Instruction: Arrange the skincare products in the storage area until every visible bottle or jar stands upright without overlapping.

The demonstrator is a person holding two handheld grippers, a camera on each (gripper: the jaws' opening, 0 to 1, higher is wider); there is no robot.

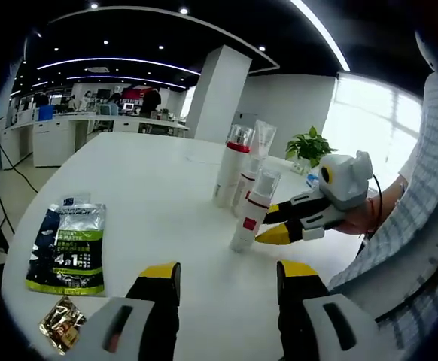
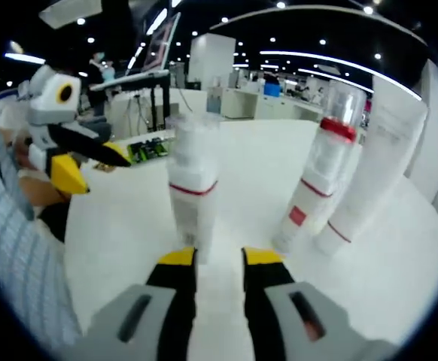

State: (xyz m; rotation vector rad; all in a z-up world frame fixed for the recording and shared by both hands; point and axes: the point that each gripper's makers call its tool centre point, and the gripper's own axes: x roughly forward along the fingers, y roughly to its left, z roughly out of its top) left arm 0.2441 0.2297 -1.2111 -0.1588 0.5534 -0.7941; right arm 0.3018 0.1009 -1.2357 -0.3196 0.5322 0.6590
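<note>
The white surface (image 1: 151, 195) carried three upright bottles at one o'clock in the left gripper view — tall bottle (image 1: 232, 164), tube (image 1: 253, 167), small bottle (image 1: 252, 209). A green sachet (image 1: 69, 247) lay at nine. Left tongs (image 1: 227, 277) gaped empty; right tongs (image 2: 219, 258) stood open just before the small bottle, touching nothing.

Open-plan office, dark ceiling with light strips (image 1: 121, 62), white pillar (image 1: 217, 90), bright window (image 1: 369, 120), white counters (image 1: 61, 135)

A green-and-dark sachet (image 1: 67, 248) lies flat beside a gold wrapper (image 1: 61, 323); a potted plant (image 1: 309, 148) stands beyond.
</note>
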